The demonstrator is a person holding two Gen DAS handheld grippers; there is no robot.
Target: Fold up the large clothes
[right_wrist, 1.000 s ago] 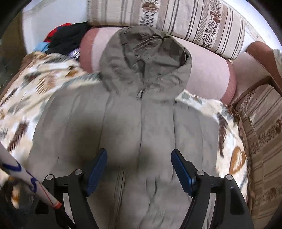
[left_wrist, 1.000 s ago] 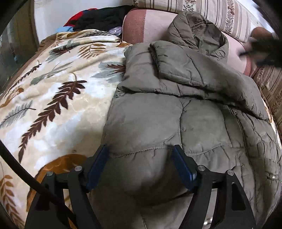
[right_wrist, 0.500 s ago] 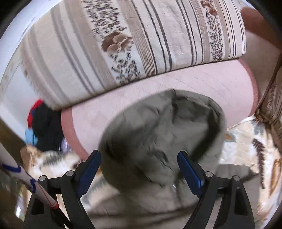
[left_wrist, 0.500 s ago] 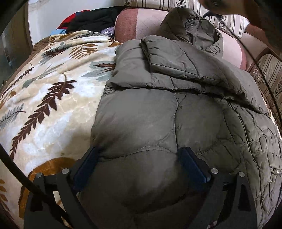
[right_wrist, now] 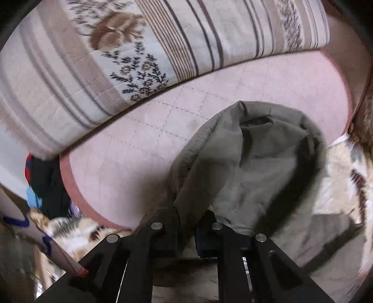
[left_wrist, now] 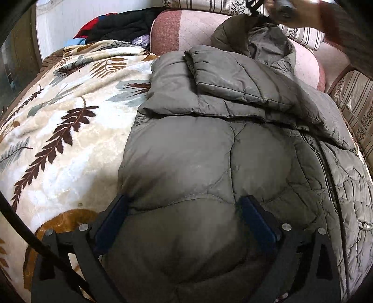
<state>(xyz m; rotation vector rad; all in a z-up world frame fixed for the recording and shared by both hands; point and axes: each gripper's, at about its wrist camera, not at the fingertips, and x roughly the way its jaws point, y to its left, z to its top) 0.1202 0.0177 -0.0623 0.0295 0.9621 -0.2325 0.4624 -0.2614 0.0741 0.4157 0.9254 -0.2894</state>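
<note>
An olive padded jacket (left_wrist: 209, 151) lies on the bed, one sleeve (left_wrist: 233, 77) folded across its chest. My left gripper (left_wrist: 184, 216) rests low on the jacket's body. Its jaws are opening, and a puffed panel of fabric bulges between the blue pads (left_wrist: 256, 223) without being pinched. In the right wrist view, my right gripper (right_wrist: 186, 230) is shut on the rim of the hood (right_wrist: 256, 158), whose fabric is gathered between the closed fingers. The left wrist view shows the hood (left_wrist: 263, 39) raised at the top, under a blurred hand (left_wrist: 303, 11).
A cream blanket with brown leaves (left_wrist: 58, 121) covers the bed left of the jacket. A pink bolster (right_wrist: 139, 151) and a striped floral cushion (right_wrist: 116, 58) lie behind the hood. Dark and red clothes (left_wrist: 116, 25) are heaped at the back left. A striped sofa side (left_wrist: 356, 100) borders the right.
My right gripper swung from above the jacket's chest up to the hood, rolled, and closed on its rim. My left gripper widened a little and stayed on the jacket's lower part.
</note>
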